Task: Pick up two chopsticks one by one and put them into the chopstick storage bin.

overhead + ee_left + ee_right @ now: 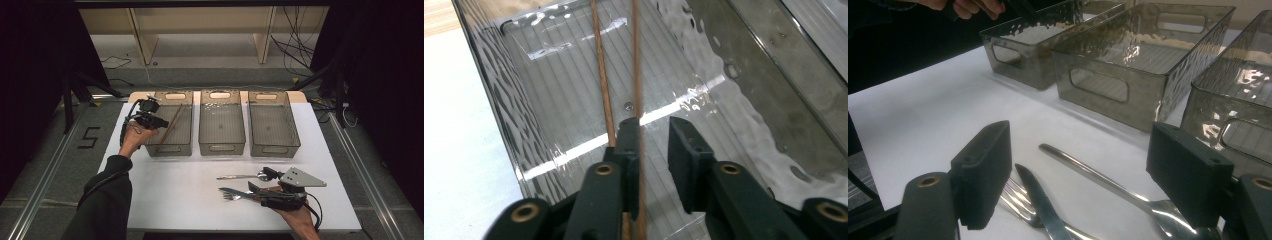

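Sorting cutlery into three clear bins looks to be the work in hand, and it is sitting at an early stage. The pair of wooden chopsticks [171, 125] is already lying slantwise in the left bin [170, 148], while the middle bin [222, 146] and the right bin [274, 147] are holding nothing I can make out. Waiting on the white tabletop [180, 185] are a spoon [240, 176], a knife [234, 192] and a fork [235, 198] — so one kind is placed and three pieces are left. The left tongs [653, 131] are hanging over the left bin, its jaws parted a little; in the left gripper view one chopstick is passing just beside the inner face of the left-hand jaw and the other is running behind it, and I am reading the pads as no longer pressing, though the angle is poor and a light touch cannot be ruled out. The right tongs [1080, 170] are standing wide open low over the tabletop, holding nothing — the knife, fork and spoon are lying between and just ahead of its jaws, untouched as far as I can see.
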### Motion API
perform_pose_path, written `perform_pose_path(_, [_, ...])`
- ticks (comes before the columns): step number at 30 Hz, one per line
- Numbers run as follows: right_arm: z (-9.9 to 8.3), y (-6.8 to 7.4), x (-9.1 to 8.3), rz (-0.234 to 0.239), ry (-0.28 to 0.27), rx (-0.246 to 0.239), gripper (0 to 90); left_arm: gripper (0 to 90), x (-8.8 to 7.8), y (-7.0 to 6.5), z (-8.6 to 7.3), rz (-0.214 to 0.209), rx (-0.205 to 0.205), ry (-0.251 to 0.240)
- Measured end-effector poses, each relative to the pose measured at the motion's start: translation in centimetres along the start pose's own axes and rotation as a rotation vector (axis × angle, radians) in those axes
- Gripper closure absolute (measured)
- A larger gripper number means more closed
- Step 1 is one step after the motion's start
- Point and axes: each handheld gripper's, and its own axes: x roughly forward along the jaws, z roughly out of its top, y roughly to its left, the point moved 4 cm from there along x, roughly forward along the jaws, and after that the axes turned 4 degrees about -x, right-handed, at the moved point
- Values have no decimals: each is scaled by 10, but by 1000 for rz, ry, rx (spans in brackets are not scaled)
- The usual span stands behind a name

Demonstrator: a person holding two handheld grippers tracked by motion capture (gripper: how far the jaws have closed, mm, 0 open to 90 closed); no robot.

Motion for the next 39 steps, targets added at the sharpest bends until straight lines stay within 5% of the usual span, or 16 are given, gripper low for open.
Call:
perform_pose_path(6, [0, 0, 0, -1, -2, 1, 268, 661, -9, -5, -1, -19, 8, -23])
perform_pose_path(12, [0, 0, 0, -1, 0, 0, 268, 466, -20, -8, -6, -62, -12, -47])
perform_pose_path(23, [6, -9, -2, -10, 8, -15, 263, 275, -52, -13, -29, -126, 5, -119])
perform_pose_path(39, [15, -22, 12, 53, 190, -126, 263, 209, -82, -33, -78, -184, 29, -238])
